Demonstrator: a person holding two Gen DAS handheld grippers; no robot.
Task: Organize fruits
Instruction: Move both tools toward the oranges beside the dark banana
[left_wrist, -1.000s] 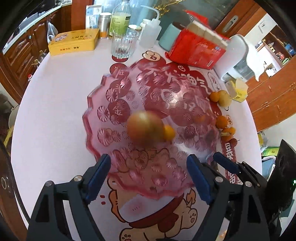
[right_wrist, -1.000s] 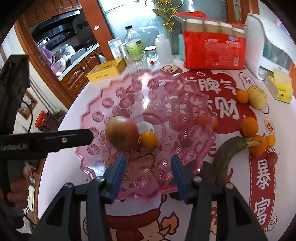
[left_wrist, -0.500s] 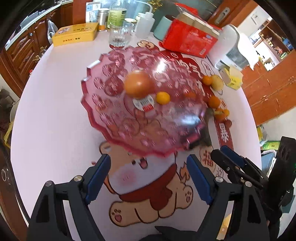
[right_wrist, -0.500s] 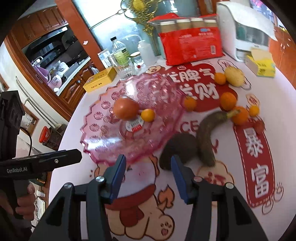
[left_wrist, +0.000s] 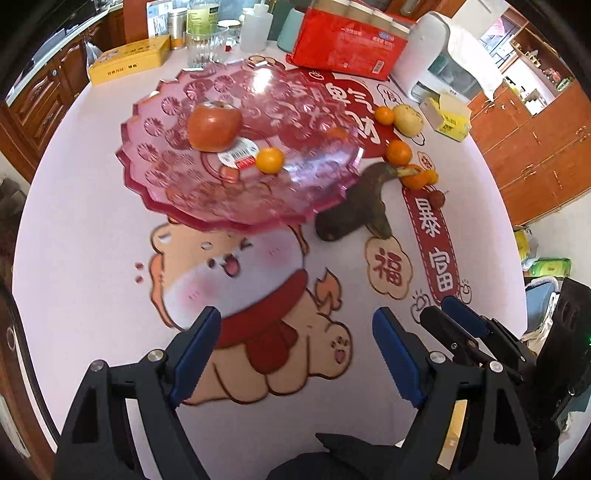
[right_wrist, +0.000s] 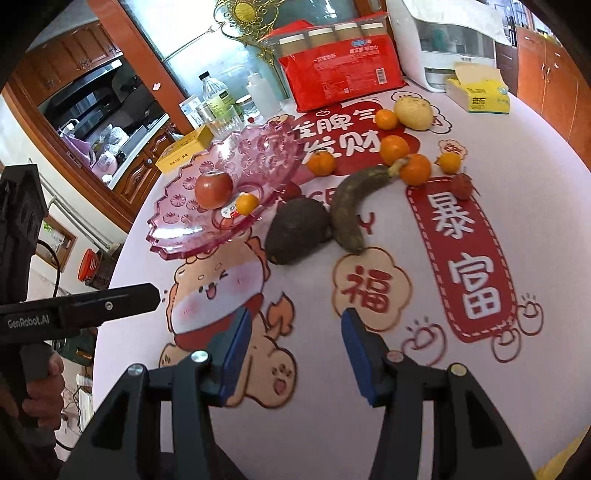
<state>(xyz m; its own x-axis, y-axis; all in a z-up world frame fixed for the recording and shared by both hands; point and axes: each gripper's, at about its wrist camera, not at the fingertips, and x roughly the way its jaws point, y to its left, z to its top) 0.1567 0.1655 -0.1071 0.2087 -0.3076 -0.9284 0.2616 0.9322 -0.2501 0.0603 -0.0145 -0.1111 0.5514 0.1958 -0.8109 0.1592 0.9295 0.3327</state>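
Note:
A pink scalloped fruit plate (left_wrist: 173, 206) (right_wrist: 177, 229) stands on the round table and holds a red apple (left_wrist: 213, 126) (right_wrist: 213, 189) and a small orange (left_wrist: 270, 160) (right_wrist: 246, 204). To its right on the cloth lie a dark avocado (right_wrist: 297, 229) (left_wrist: 340, 218), a brown overripe banana (right_wrist: 352, 206) (left_wrist: 376, 199), several oranges (right_wrist: 394, 149) (left_wrist: 399, 152), a pale pear (right_wrist: 413, 112) (left_wrist: 407, 119) and a red lychee (right_wrist: 461, 184). My left gripper (left_wrist: 295, 332) hangs open over the cartoon print, nothing between its fingers. My right gripper (right_wrist: 295, 332) is open and empty too, near the table's front.
At the back stand a red pack of cups (right_wrist: 340, 79), a white appliance (right_wrist: 439, 55), a yellow tissue box (right_wrist: 478, 94), a yellow tin (left_wrist: 129, 61), a glass (left_wrist: 201, 48) and bottles (right_wrist: 216, 96). A hand (right_wrist: 40, 384) holds the left gripper at the left edge.
Both grippers have drawn back from the plate toward the table's near edge; the plate and fruits now lie farther off. The avocado and banana have come into view. Neither jaw opening has changed.

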